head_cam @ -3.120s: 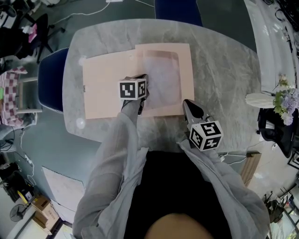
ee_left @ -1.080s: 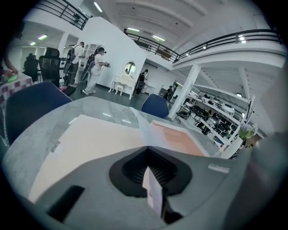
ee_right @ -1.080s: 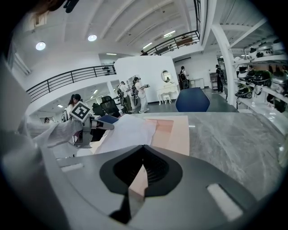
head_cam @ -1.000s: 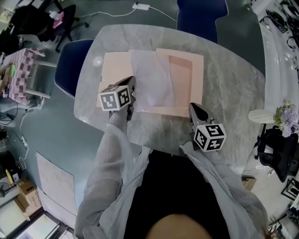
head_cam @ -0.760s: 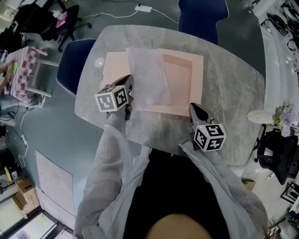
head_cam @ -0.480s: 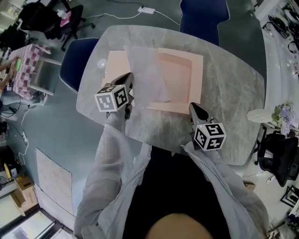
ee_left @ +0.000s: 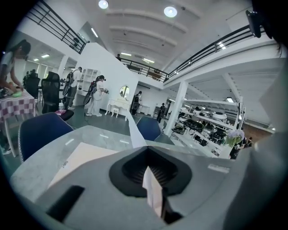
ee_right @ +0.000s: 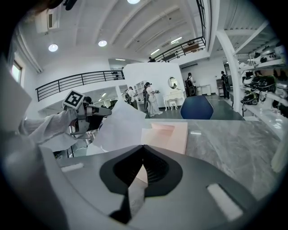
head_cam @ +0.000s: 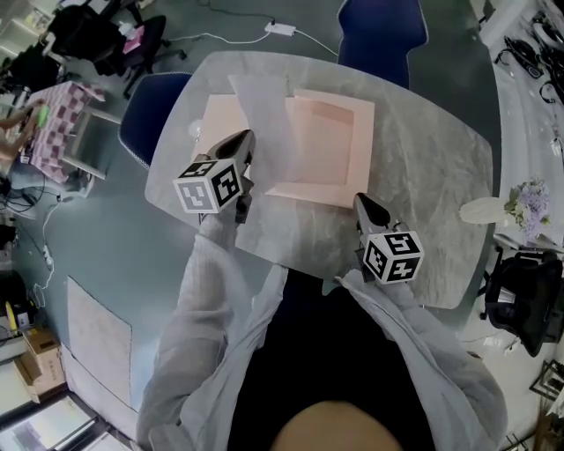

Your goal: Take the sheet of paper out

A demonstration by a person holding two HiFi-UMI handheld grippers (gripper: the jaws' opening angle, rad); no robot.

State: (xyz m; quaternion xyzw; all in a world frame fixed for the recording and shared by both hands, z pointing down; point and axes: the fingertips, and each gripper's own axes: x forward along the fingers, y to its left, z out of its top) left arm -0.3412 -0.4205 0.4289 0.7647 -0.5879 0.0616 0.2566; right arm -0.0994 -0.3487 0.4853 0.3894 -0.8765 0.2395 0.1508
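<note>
A thin translucent white sheet of paper hangs in the air over the open pink folder on the marble table. My left gripper is shut on the sheet's near left edge; in the left gripper view the paper runs edge-on between the jaws. My right gripper sits at the folder's near right corner, jaws closed with a pale pink sliver of the folder between them. The right gripper view shows the raised sheet and the folder behind it.
One blue chair stands at the table's far side and another at its left. A small white stand with flowers is off the right edge. People stand far off in the hall.
The sheet has come out of the folder's right pocket, drawn left and upward by my left gripper. The folder's near edge has shifted a little with my right gripper.
</note>
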